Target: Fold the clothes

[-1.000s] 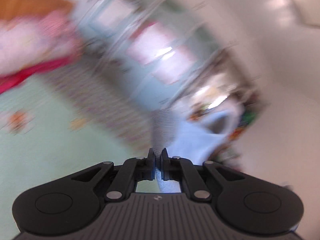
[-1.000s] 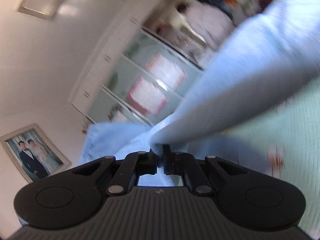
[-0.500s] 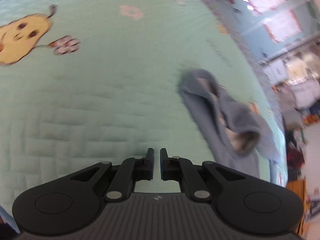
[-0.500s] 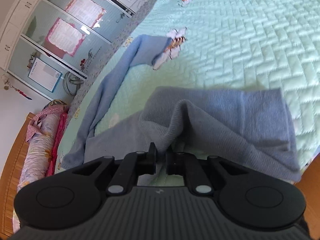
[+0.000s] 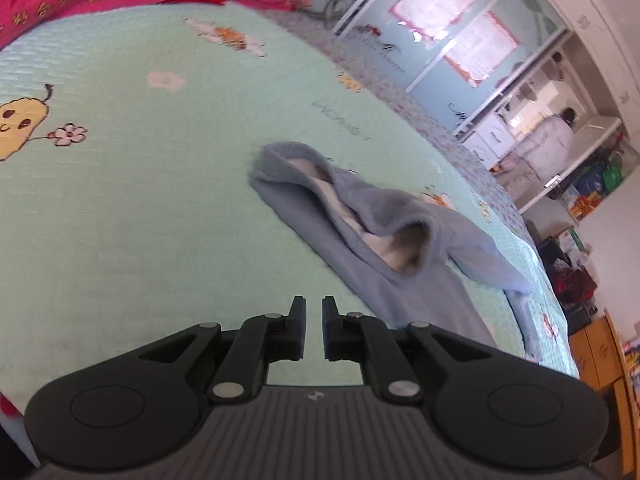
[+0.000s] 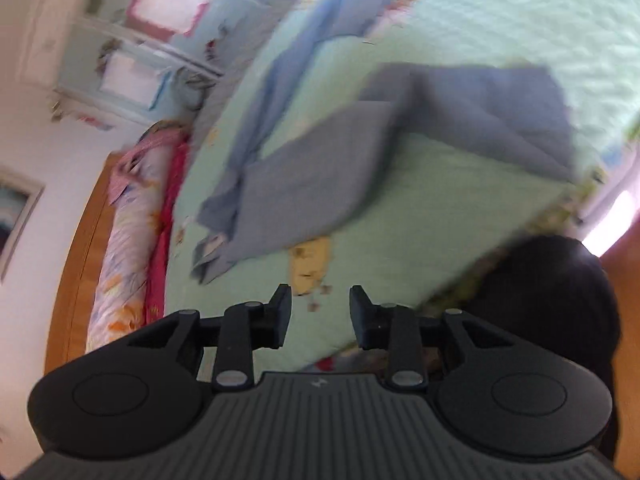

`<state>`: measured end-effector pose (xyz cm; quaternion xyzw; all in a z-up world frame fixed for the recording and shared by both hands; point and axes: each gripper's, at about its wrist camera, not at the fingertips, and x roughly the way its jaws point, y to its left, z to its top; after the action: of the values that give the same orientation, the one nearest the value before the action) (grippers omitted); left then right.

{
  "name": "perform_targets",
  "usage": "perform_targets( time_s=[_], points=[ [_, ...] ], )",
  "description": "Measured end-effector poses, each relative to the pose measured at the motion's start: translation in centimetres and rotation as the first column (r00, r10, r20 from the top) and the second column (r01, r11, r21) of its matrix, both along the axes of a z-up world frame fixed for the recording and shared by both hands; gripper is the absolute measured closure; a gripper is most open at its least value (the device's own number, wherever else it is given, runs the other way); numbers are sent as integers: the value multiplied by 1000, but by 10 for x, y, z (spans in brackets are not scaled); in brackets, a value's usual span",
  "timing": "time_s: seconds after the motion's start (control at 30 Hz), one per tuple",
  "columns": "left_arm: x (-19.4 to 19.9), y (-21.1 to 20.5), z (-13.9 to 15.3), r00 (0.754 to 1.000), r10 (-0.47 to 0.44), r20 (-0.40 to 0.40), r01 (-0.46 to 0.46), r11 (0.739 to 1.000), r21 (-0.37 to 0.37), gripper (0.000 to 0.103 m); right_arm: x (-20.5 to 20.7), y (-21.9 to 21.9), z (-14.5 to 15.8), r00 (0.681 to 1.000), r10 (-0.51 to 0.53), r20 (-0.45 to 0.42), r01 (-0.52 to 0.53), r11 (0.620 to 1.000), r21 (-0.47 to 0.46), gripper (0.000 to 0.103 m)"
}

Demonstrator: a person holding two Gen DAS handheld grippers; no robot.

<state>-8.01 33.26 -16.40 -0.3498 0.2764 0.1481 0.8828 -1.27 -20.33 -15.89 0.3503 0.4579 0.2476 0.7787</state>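
My left gripper is clenched almost shut with nothing between its jaws, only the mint-green quilt of the bed showing through the thin gap. My right gripper is empty too, and its jaws are opening, parted over bare quilt with no cloth between them.

The blue-grey sweater lies on the bed, free of both grippers. In the left wrist view it sits up and to the right of my fingertips, its long axis slanting from the ribbed end at centre frame down towards the lower right, with a sleeve trailing off to the right edge. Its near edge passes just right of my left gripper.

In the right wrist view the same sweater spreads across the middle of the frame, above and well apart from my jaws. That picture is blurred, so I cannot be sure how the folds lie; one flap seems doubled over at upper right, a sleeve running to the upper left.

I judge the left gripper nearer, so the next grasp falls to it, once it opens.
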Motion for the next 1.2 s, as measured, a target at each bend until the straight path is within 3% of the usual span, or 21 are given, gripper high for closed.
perform_targets(
  time_s=[0.07, 0.13, 0.17, 0.2, 0.23, 0.27, 0.3, 0.4, 0.6, 0.67, 0.7, 0.73, 0.83, 0.93, 0.97, 1.03, 1.07, 1.1, 1.13, 1.2],
  points=[
    [3, -17, 3, 999, -32, 20, 31, 998, 52, 94, 0, 42, 35, 980, 96, 172, -76, 990, -118, 68],
    [7, -31, 6, 998, -55, 44, 50, 993, 107, 87, 4, 98, 66, 913, 218, 345, -124, 953, -275, 65],
    [9, -35, 8, 997, -60, 55, 52, 990, 127, 75, 5, 126, 81, 862, 285, 418, -134, 925, -355, 62],
    [13, -37, 9, 996, -60, 65, 50, 988, 147, 61, 11, 155, 86, 825, 331, 458, -136, 903, -408, 52],
    [16, -40, 10, 995, -58, 76, 45, 984, 171, 56, 18, 184, 91, 786, 376, 491, -134, 879, -458, 46],
    [20, -42, 12, 995, -53, 89, 34, 979, 202, 48, 24, 213, 95, 744, 420, 520, -128, 853, -507, 46],
    [22, -43, 14, 993, -46, 105, 21, 973, 230, 43, 43, 241, 95, 728, 444, 522, -131, 838, -530, 46],
    [37, -42, 13, 988, -35, 148, -10, 957, 290, 30, 97, 317, 77, 734, 493, 468, -145, 786, -601, 46],
    [76, -22, -17, 988, -11, 154, -33, 960, 279, 30, 167, 426, 22, 757, 578, 304, -187, 639, -746, 47],
    [80, -15, -21, 984, -6, 178, -41, 965, 259, 30, 179, 436, 9, 774, 580, 253, -206, 609, -766, 69],
    [82, -12, -23, 982, -3, 190, -45, 968, 248, 30, 186, 442, 12, 768, 587, 256, -193, 594, -781, 97],
    [84, -9, -24, 979, 1, 204, -50, 970, 237, 30, 194, 448, 16, 761, 594, 261, -178, 578, -796, 97],
    [84, -5, -22, 969, 12, 246, -70, 971, 229, 30, 230, 493, 60, 690, 629, 359, -81, 560, -825, 97],
    [84, -1, -19, 964, 8, 265, -70, 972, 225, 30, 284, 555, 107, 666, 609, 431, -38, 605, -795, 93],
    [84, 0, -19, 963, 8, 269, -69, 973, 221, 30, 301, 573, 114, 676, 598, 430, -30, 606, -795, 90],
    [84, 5, -20, 964, 18, 267, -76, 975, 207, 30, 332, 607, 107, 735, 591, 331, -43, 529, -848, 64],
    [84, 8, -20, 964, 28, 263, -82, 977, 196, 30, 338, 614, 101, 768, 566, 299, -39, 507, -861, 62],
    [83, 11, -20, 965, 39, 260, -88, 980, 181, 30, 335, 611, 97, 796, 528, 296, -28, 521, -853, 62],
    [82, 16, -20, 964, 53, 261, -97, 982, 159, 30, 325, 603, 95, 807, 502, 310, -31, 561, -827, 62],
    [75, 23, -17, 959, 96, 268, -137, 981, 139, 30, 291, 577, 86, 783, 500, 370, -54, 647, -761, 59]
  ],
)
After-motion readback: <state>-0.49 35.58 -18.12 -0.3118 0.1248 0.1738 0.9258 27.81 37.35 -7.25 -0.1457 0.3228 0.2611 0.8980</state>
